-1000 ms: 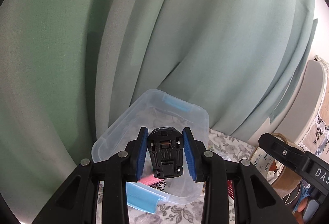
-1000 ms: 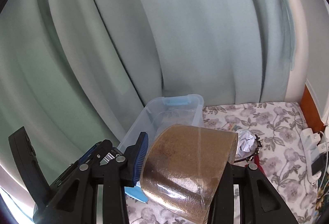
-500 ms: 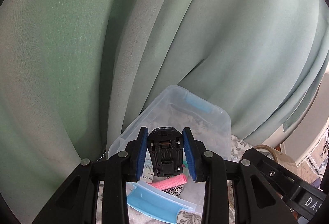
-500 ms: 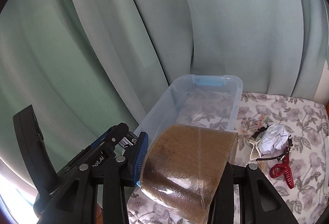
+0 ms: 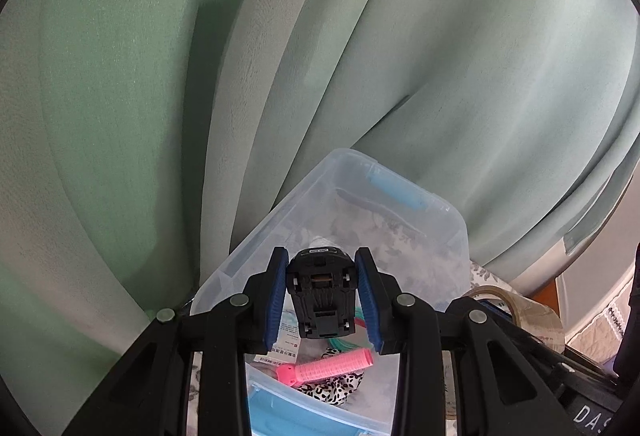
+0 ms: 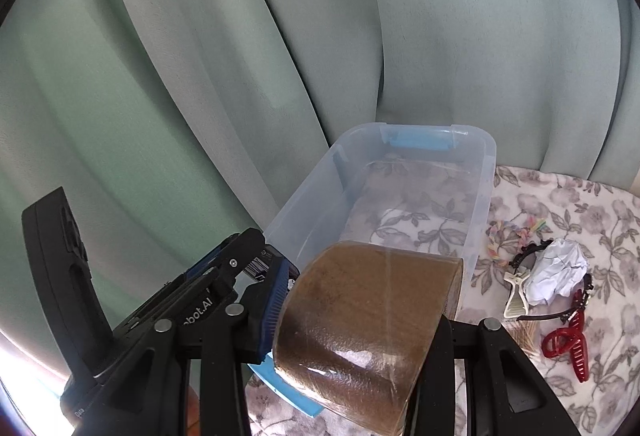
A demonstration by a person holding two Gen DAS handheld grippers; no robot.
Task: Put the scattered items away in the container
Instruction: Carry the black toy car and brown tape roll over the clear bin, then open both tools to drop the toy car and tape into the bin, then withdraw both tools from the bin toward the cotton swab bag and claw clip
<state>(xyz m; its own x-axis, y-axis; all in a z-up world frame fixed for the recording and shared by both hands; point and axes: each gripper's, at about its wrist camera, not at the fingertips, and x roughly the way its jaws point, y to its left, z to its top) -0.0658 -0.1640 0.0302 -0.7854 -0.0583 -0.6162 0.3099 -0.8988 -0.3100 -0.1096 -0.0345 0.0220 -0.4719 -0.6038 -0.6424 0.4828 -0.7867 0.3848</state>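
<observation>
My left gripper point(image 5: 322, 264) is shut on a small black toy car point(image 5: 322, 304), its underside facing the camera, above the near end of the clear plastic container point(image 5: 452, 236). In the container's near end lie a pink hair roller point(image 5: 332, 360), a leopard-print cloth point(image 5: 336, 390) and a printed packet point(image 5: 286, 336). My right gripper point(image 6: 364, 300) is shut on a brown tape roll point(image 6: 360, 336) just before the container point(image 6: 304, 212), whose far half shows only the floral cloth beneath. The right finger is hidden behind the roll.
A green curtain point(image 6: 240, 56) hangs close behind the container. Right of it, on the floral cloth point(image 6: 560, 196), lie crumpled white paper point(image 6: 556, 268), a red hair claw point(image 6: 568, 348), a cream clip point(image 6: 516, 296) and a pastel hair tie point(image 6: 512, 232). A blue lid point(image 5: 280, 412) sits by the near wall.
Both grippers have come down and closer to the container, which now looks larger. Its contents have come into the left wrist view. Both grips are unchanged.
</observation>
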